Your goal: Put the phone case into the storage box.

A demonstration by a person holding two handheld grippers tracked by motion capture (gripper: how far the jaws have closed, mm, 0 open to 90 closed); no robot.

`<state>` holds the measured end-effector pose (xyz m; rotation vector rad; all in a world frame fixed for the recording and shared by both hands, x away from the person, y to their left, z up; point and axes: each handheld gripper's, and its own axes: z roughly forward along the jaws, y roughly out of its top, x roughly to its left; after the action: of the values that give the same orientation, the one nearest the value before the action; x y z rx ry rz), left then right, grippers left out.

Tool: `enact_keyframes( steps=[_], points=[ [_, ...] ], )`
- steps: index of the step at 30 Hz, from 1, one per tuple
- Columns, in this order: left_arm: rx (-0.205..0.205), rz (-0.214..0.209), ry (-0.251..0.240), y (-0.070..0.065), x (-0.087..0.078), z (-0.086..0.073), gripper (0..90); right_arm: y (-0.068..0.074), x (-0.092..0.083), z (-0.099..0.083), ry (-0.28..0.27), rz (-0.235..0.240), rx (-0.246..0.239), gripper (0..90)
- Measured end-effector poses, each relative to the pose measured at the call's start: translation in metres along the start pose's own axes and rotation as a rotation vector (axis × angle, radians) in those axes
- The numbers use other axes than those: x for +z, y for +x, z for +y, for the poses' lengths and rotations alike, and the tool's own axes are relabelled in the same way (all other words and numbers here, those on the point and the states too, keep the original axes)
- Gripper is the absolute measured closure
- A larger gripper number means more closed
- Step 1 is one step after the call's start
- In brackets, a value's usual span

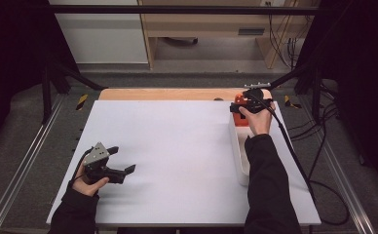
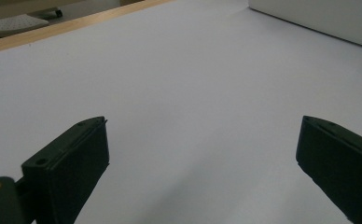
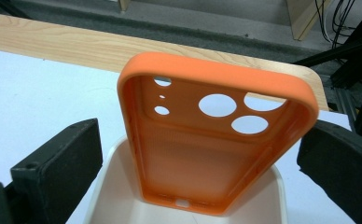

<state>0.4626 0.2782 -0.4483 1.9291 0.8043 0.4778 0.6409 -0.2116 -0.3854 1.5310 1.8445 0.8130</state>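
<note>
The orange phone case stood tilted in the white tray near the tabletop's far right corner, between the right gripper's parted jaws; the left gripper's jaws stood apart, holding nothing.

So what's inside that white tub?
An orange phone case stands with its bottom end inside the white tub, leaning up between the right gripper's open jaws. The tub floor beneath the case is hidden.
</note>
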Motion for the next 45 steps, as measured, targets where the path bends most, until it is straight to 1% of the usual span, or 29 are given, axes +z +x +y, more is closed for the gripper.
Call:
enact_keyframes(
  steps=[2, 6, 10, 13, 20, 25, 26, 30, 34, 36, 38, 43, 45],
  points=[
    [0.000, 0.000, -0.001, 0.000, 0.000, 0.000, 2.0, -0.001, -0.001, -0.001, -0.006, -0.011, -0.017, 0.5],
    [-0.001, 0.000, -0.001, 0.000, 0.000, 0.000, 2.0, -0.002, -0.006, 0.000, -0.016, 0.002, -0.013, 0.5],
    [-0.002, -0.001, -0.003, 0.000, -0.001, 0.000, 2.0, -0.002, -0.013, 0.000, -0.025, 0.011, -0.022, 0.5],
    [-0.002, 0.002, -0.003, 0.000, -0.001, 0.001, 2.0, 0.000, -0.021, -0.001, -0.041, 0.023, -0.038, 0.5],
    [0.000, -0.004, -0.008, -0.001, -0.001, 0.002, 1.5, 0.006, -0.045, -0.009, -0.082, 0.078, -0.075, 0.5],
    [0.005, -0.011, -0.006, -0.003, -0.001, 0.002, 1.3, 0.010, -0.064, -0.017, -0.109, 0.139, -0.102, 0.5],
    [0.004, -0.012, -0.006, -0.003, -0.001, 0.002, 1.3, 0.010, -0.069, -0.019, -0.116, 0.155, -0.102, 0.5],
    [0.004, -0.015, -0.010, -0.004, -0.001, 0.002, 1.2, 0.013, -0.084, -0.028, -0.145, 0.219, -0.133, 0.4],
    [0.001, -0.014, -0.012, -0.004, -0.001, 0.003, 0.9, 0.018, -0.099, -0.039, -0.166, 0.300, -0.168, 0.4],
    [0.002, -0.015, -0.011, -0.004, -0.001, 0.003, 0.9, 0.020, -0.107, -0.045, -0.192, 0.334, -0.178, 0.4],
    [0.001, -0.016, -0.014, -0.005, -0.002, 0.003, 0.9, 0.022, -0.113, -0.053, -0.211, 0.378, -0.212, 0.3],
    [0.005, -0.020, -0.024, -0.006, -0.003, 0.004, 0.7, 0.026, -0.123, -0.070, -0.235, 0.439, -0.261, 0.4],
    [0.006, -0.020, -0.028, -0.006, -0.003, 0.005, 0.7, 0.025, -0.127, -0.077, -0.255, 0.471, -0.271, 0.4]
  ],
)
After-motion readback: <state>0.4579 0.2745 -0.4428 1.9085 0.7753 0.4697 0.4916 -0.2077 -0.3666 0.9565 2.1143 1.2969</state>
